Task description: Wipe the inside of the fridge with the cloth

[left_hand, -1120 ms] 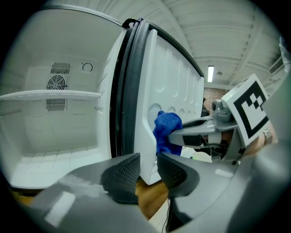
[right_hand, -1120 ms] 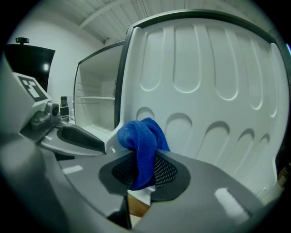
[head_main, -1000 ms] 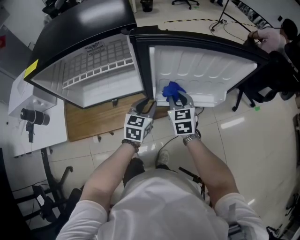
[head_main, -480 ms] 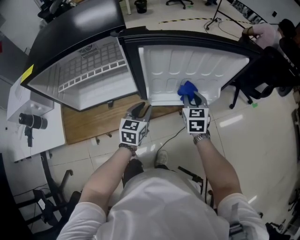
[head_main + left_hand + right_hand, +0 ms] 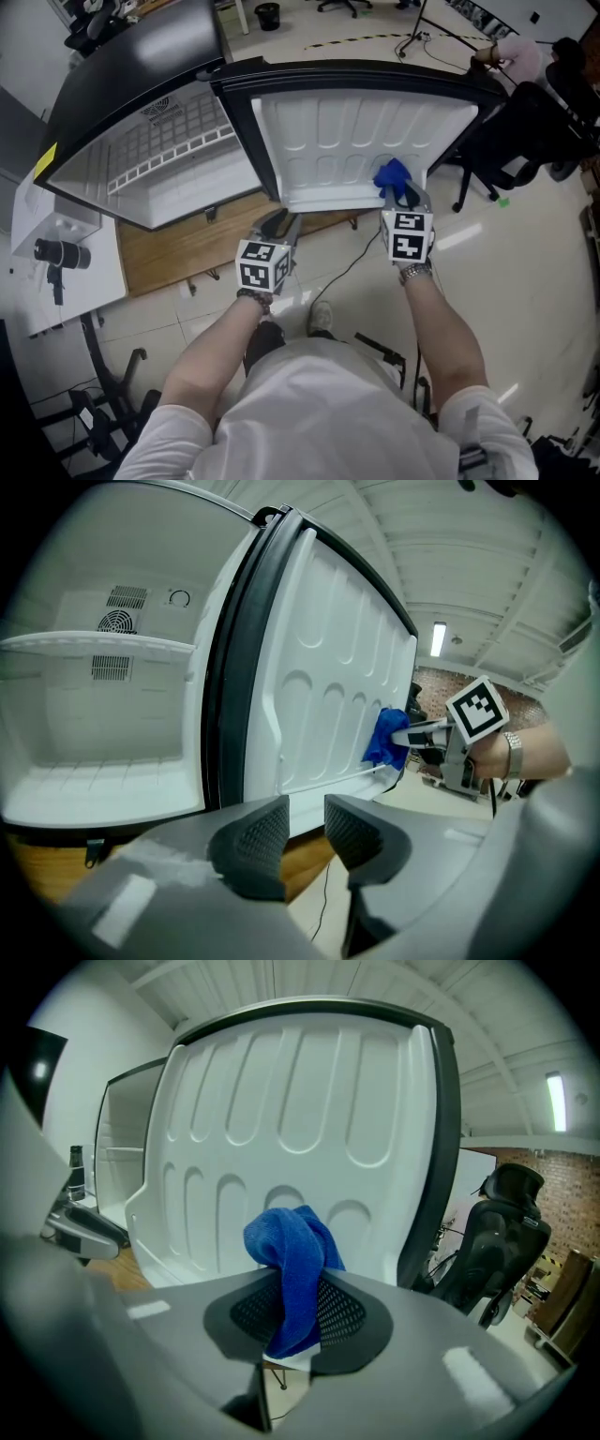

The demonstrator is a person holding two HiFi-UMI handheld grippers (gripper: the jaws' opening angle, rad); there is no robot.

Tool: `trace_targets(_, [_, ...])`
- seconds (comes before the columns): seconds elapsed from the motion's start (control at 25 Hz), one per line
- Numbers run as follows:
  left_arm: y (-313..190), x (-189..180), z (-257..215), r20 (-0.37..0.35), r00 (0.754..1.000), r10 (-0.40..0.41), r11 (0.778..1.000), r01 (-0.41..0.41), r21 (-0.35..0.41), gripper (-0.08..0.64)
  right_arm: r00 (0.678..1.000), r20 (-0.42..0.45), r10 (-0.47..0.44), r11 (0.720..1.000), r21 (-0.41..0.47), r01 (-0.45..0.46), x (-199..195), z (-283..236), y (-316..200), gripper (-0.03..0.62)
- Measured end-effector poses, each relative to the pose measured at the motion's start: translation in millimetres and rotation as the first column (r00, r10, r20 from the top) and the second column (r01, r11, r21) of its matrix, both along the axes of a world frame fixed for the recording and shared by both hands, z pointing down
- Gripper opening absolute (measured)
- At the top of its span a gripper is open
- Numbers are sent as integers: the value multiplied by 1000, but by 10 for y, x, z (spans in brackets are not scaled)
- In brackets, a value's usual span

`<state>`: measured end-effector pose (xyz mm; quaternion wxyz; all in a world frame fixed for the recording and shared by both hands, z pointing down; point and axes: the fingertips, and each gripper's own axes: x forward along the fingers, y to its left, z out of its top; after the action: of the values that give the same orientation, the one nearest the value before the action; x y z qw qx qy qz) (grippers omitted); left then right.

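- Right gripper (image 5: 401, 195): jaws clamped on a bunched blue terry cloth (image 5: 291, 1260). The cloth's free end sits at the lower outer corner of the white ribbed plastic door liner (image 5: 347, 141) of the open fridge; actual contact cannot be confirmed.
- Left gripper (image 5: 305, 832): jaws slightly apart with nothing between them, hovering below the hinge-side edge of the door liner.
- White shelved fridge compartment (image 5: 94, 714): adjoins the door liner at the hinge.
- Step in hand: apparently wiping the door liner's bottom row of recesses.
- Next move: probably a return stroke higher up the door liner, which calls for steady pressure. The compartment likely awaits wiping.
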<state>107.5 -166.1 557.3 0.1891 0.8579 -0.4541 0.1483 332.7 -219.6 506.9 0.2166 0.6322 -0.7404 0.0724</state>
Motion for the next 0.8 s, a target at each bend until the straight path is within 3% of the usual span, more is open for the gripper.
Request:
trace_targets(0.44, [-36, 143, 85, -77, 997, -21, 997, 16, -76, 147, 997, 1, 74, 997, 13, -74, 427, -91, 69, 67])
trace_targets(0.64, [-64, 213, 134, -144, 989, -36, 992, 18, -125, 155, 997, 6, 73, 997, 27, -73, 478, -159, 142, 67])
trace_targets(0.8, [-75, 241, 135, -153, 988, -30, 992, 10, -128, 155, 999, 20, 37, 998, 54, -38, 365, -285, 216, 67])
